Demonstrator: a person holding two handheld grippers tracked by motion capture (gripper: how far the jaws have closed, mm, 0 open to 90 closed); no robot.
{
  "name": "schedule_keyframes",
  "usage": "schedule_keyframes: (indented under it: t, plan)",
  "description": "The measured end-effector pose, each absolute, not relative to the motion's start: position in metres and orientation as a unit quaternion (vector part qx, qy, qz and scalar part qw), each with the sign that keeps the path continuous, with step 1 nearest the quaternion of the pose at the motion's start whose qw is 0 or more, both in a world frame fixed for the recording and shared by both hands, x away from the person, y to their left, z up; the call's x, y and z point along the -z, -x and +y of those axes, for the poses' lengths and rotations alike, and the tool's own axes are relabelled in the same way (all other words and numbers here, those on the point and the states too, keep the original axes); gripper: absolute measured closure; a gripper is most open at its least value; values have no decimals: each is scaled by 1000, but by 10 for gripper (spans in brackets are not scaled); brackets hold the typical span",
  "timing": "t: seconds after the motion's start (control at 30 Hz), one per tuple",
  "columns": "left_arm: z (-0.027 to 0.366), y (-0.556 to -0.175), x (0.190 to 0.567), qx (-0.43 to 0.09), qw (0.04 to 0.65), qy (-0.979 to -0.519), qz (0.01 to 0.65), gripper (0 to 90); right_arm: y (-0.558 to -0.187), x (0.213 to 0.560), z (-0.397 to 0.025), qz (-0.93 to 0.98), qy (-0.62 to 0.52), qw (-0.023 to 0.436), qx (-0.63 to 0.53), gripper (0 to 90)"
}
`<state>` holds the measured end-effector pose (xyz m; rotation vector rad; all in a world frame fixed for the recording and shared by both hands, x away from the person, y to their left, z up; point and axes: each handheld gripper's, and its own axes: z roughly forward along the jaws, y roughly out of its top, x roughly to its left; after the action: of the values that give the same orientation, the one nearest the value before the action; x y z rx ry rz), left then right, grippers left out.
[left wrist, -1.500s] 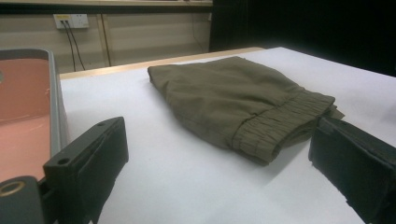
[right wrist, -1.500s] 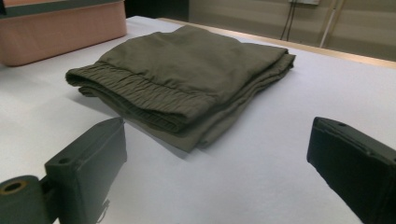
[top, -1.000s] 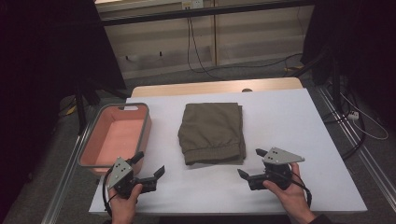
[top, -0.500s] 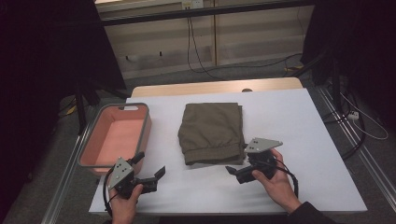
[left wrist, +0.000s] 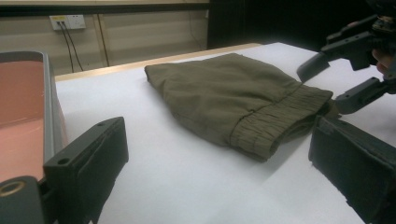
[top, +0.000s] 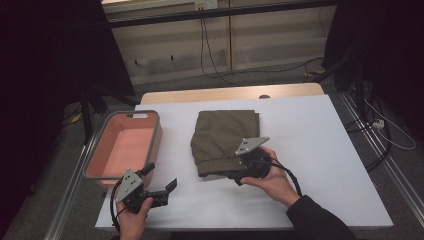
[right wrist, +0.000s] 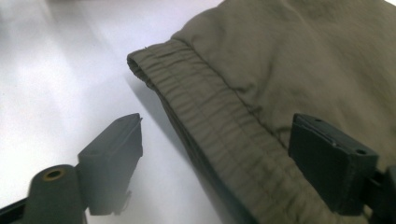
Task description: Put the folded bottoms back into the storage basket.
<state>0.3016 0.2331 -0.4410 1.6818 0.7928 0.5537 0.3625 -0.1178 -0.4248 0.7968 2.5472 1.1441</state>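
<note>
On the white table point(top: 330, 150), pretty much dead center, there's a folded olive-green garment point(top: 225, 137) lying flat, with its ribbed elastic band on the near edge, closest to the person. Looks like shorts or pants, can't really tell which.

The right gripper point(top: 239, 172) is right at that near edge, held in the person's right hand point(top: 272, 180). In the right gripper view its jaws are spread wide and straddle the band: one jaw is over bare table just beside the hem, the other over the fabric. They aren't pinching anything, the band point(right wrist: 219, 135) just runs between them. The grey plate on top of it sits over the cloth in the high view.

The left gripper point(top: 162, 182) is well apart from the garment, down near the front left of the table, held in the left hand point(top: 132, 220). Its jaws are wide too, nothing between them but bare table. From its own view you can see the garment ahead and the right gripper point(left wrist: 336, 70) at the far corner of the band.

A pink bin point(top: 150, 150) with a grey rim sits at the left side of the table, just beside the left gripper. It looks empty.
</note>
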Motion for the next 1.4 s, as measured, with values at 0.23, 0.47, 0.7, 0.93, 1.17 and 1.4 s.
schedule_keyframes:
  t: [0.23, 0.47, 0.7, 0.93, 1.17, 1.4]
  plan:
    - [232, -301, 441, -234, 565, -717, 334, 48, -372, 427, -103, 886, -236, 135, -376, 298]
    - [232, -301, 441, -231, 566, -718, 333, 48, -371, 440, -94, 911, -200, 126, -338, 382]
    - [232, -301, 441, -231, 566, -719, 331, 48, -372, 449, -89, 923, -198, 134, -301, 337]
    - [233, -301, 440, -232, 567, -718, 330, 48, -377, 455, -90, 927, -191, 136, -293, 319]
    - [232, -300, 440, -232, 568, -720, 326, 48, -380, 452, -85, 933, -176, 158, -272, 520]
    - [232, -299, 439, -232, 568, -720, 324, 48, -378, 453, -83, 933, -155, 195, -258, 698]
